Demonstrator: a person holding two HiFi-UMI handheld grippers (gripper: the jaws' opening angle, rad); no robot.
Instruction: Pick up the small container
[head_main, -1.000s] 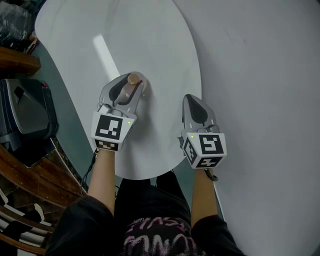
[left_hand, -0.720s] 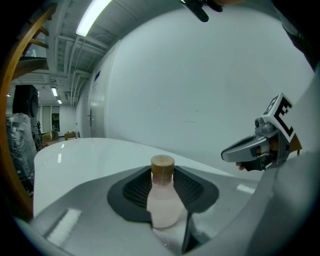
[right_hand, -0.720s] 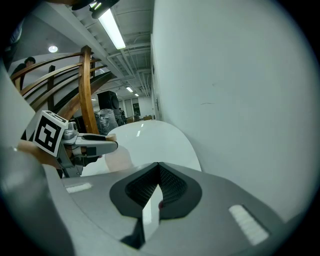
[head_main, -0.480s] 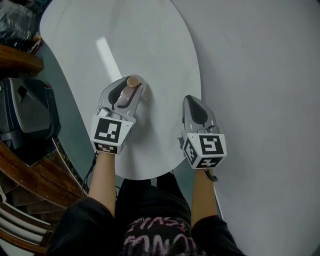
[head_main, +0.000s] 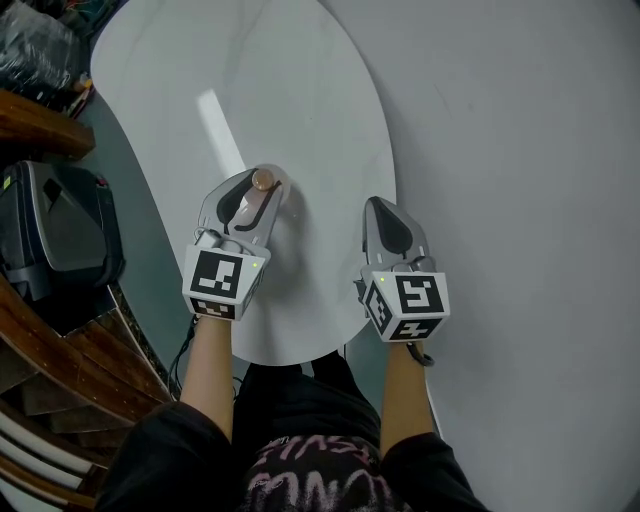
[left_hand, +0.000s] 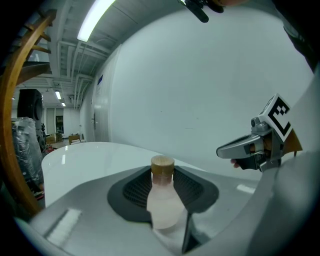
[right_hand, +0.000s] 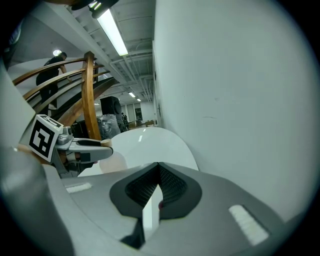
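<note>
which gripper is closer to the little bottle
Left. The left gripper is clamped on the bottle; the right gripper sits apart on its right, jaws together.

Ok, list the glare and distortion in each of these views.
Head view: a glare streak crosses the table. Left gripper view: fisheye bending, black corners, small container in focus. Right gripper view: ceiling lamp blown out, same fisheye.

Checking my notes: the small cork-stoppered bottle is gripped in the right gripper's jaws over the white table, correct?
No: the left gripper view shows the cork-stoppered bottle gripped between the jaws of the left gripper, over the white table. The right gripper has its jaws together on nothing.
</note>
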